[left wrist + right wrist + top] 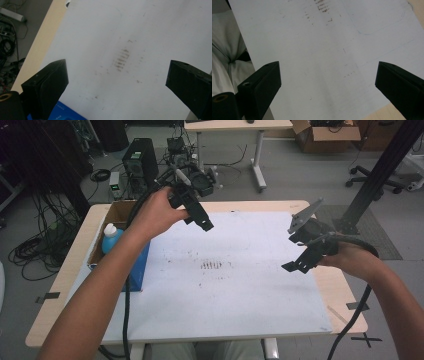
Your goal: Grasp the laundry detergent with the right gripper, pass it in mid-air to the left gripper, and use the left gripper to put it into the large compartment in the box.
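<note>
My left gripper [200,220] hovers above the far left part of a white sheet [235,285] that covers the table. Its jaws stand wide apart and hold nothing; in the left gripper view [116,80] they frame a patch of brown smudge marks [121,60] on the sheet. My right gripper [298,265] hangs over the sheet's right side, tilted down, also open and empty [328,82]. The smudge marks [211,265] lie on the sheet midway between both grippers.
A cardboard box [117,215] sits at the table's left edge with a blue-capped bottle [111,238] in it and a blue carton [140,267] beside it. Wooden table edge [345,295] shows right of the sheet. Cables, a computer tower [140,162] and a black post [380,175] stand beyond.
</note>
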A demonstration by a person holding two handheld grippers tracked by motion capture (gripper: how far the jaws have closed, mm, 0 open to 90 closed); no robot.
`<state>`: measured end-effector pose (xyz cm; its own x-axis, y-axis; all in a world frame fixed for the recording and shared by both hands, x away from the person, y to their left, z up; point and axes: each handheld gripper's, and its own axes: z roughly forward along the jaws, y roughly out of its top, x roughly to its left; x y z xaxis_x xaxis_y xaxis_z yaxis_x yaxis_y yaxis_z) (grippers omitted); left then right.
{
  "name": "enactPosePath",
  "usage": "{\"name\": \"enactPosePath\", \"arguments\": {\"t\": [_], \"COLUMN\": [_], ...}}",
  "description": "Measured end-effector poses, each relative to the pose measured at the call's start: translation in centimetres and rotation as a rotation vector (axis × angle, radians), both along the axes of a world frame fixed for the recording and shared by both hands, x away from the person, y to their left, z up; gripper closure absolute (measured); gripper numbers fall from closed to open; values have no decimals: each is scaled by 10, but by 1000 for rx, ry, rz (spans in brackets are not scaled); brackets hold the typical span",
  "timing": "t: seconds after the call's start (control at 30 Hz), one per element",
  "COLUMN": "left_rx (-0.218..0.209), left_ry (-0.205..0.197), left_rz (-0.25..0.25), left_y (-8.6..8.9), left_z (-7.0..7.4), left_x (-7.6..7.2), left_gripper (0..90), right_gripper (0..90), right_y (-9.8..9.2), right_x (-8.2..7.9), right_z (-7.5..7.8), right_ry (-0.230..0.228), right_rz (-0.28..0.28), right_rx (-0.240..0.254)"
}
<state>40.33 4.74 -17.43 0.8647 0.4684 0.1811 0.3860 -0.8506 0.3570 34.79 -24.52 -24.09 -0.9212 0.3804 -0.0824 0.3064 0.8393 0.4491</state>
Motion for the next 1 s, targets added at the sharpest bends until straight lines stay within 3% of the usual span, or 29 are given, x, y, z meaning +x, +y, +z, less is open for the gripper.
{"name": "enactPosePath", "arguments": {"t": [0.47,1.0], "left_rx": [30,53], "left_ry": [33,93], "left_rz": [-80,-138], "left_y": [-26,-36], "left_z": [-13,-22], "left_x": [2,0], "left_gripper": [46,54], "right_gripper": [59,58], "right_y": [2,7], "right_x": [-2,2], "right_z": [4,3], "right_ry": [2,9], "right_rz": [-4,-6], "right_rx": [-6,-11]}}
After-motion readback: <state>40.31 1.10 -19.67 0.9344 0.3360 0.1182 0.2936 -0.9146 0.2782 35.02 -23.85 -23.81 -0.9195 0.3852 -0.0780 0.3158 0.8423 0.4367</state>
